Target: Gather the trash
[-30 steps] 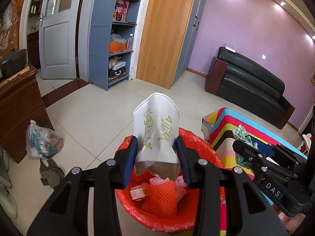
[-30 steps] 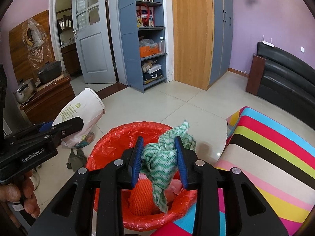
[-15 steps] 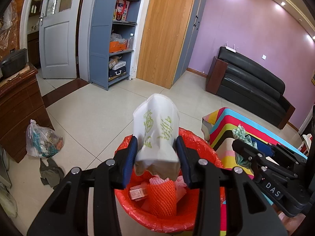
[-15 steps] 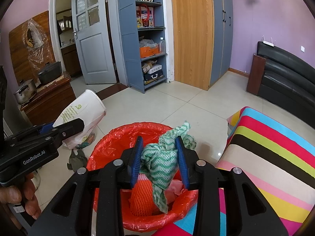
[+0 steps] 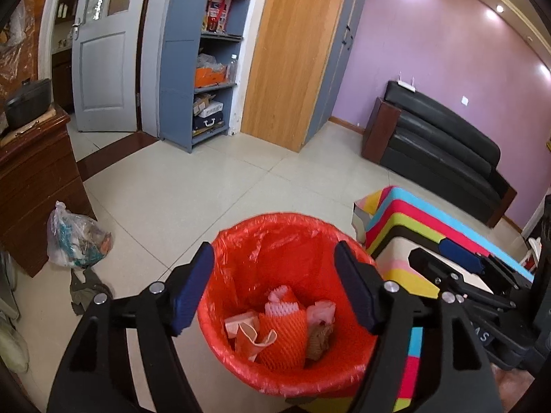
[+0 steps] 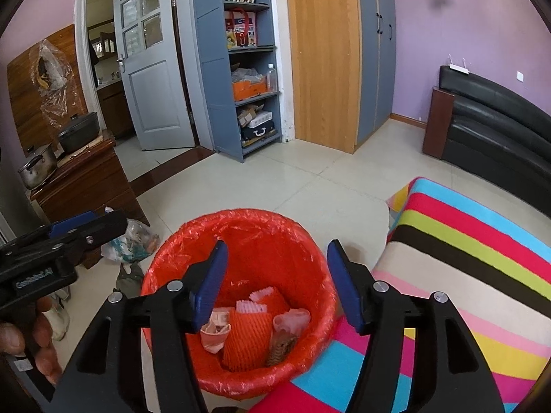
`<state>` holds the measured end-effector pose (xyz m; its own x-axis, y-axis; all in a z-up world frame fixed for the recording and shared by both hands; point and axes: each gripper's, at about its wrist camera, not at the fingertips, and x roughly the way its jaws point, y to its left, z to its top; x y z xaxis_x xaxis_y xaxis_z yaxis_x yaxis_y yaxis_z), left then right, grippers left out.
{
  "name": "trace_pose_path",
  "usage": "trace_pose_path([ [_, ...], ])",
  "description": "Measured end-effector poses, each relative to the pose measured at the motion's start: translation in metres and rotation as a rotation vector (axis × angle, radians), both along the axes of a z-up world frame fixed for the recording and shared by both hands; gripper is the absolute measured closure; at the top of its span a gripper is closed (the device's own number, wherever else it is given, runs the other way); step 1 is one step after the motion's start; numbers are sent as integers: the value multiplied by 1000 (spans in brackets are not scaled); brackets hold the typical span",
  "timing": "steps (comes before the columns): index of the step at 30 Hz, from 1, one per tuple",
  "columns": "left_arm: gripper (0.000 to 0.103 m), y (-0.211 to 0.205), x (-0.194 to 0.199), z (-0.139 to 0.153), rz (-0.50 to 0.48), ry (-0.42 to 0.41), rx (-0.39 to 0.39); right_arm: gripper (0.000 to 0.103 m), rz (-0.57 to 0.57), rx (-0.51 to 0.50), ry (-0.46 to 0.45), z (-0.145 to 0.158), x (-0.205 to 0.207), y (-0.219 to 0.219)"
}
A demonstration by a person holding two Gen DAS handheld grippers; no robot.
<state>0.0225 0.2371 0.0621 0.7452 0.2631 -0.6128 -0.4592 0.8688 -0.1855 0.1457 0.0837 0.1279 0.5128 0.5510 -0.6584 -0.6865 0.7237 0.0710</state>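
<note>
A trash bin lined with a red bag (image 5: 241,241) stands on the floor; it also shows in the right wrist view (image 6: 241,223). Inside lie an orange foam net (image 5: 282,337), pink scraps (image 5: 244,327) and a brownish wad (image 5: 318,339). My left gripper (image 5: 275,289) is open and empty above the bin. My right gripper (image 6: 277,280) is open and empty above the bin too. The white cup and the green cloth are not in sight.
A striped cloth-covered table (image 6: 465,258) stands right of the bin. A clear plastic bag of rubbish (image 5: 75,237) and a dark rag (image 5: 86,289) lie on the floor by a wooden cabinet (image 5: 31,179). A black sofa (image 5: 440,144) lines the far wall.
Both grippers have opened. The white paper cup left the left gripper and the green cloth left the right gripper; neither shows now.
</note>
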Motion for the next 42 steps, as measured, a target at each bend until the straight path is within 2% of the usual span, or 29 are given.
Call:
trace_pose_path([
  [10, 12, -14, -30, -10, -7, 79, -17, 40, -43, 1, 64, -17, -9, -39],
  [16, 7, -33, -57, -30, -45, 131, -11, 35, -50, 2, 80, -23, -24, -57],
  [19, 7, -41, -60, -34, -55, 145, 5, 31, -52, 4, 75, -21, -31, -61],
  [42, 7, -36, -52, -28, -29, 141, 5, 30, -35, -14, 62, -18, -40, -54],
])
